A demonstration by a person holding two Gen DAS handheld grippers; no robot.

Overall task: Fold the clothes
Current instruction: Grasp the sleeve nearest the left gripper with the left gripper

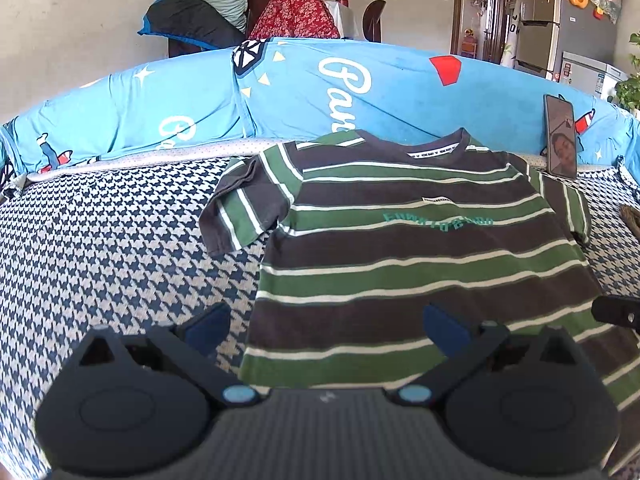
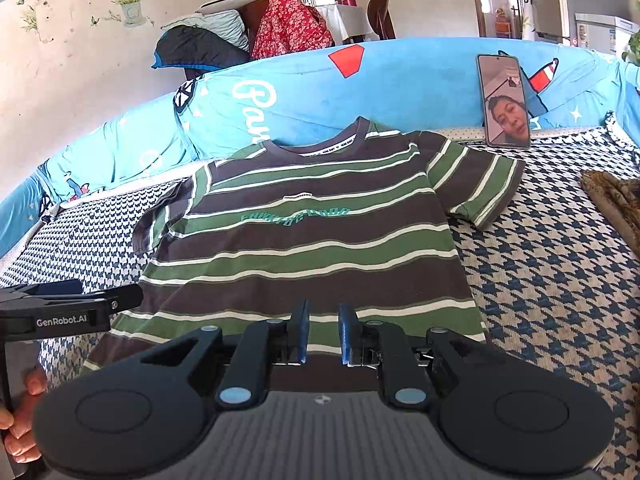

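Note:
A T-shirt [image 1: 400, 248] [image 2: 312, 248] striped green, brown and white lies flat, front up, on the houndstooth bed cover [image 1: 100, 260] [image 2: 560, 272], collar toward the blue cushion. My left gripper [image 1: 326, 326] is open wide above the shirt's lower left edge, with nothing between its fingers. In the right wrist view it enters from the left [image 2: 120, 302], held by a hand [image 2: 24, 412]. My right gripper [image 2: 323, 328] hovers over the lower middle of the shirt. Its blue pads stand a narrow gap apart and no cloth is pinched. Its tip shows at the right edge of the left wrist view [image 1: 604, 310].
A long blue printed cushion [image 1: 360, 84] [image 2: 400, 80] borders the far side of the bed. A phone [image 1: 560, 140] [image 2: 504, 102] with a lit screen leans against it. A brown patterned cloth [image 2: 612, 200] lies at the right. Piled bedding and furniture stand behind.

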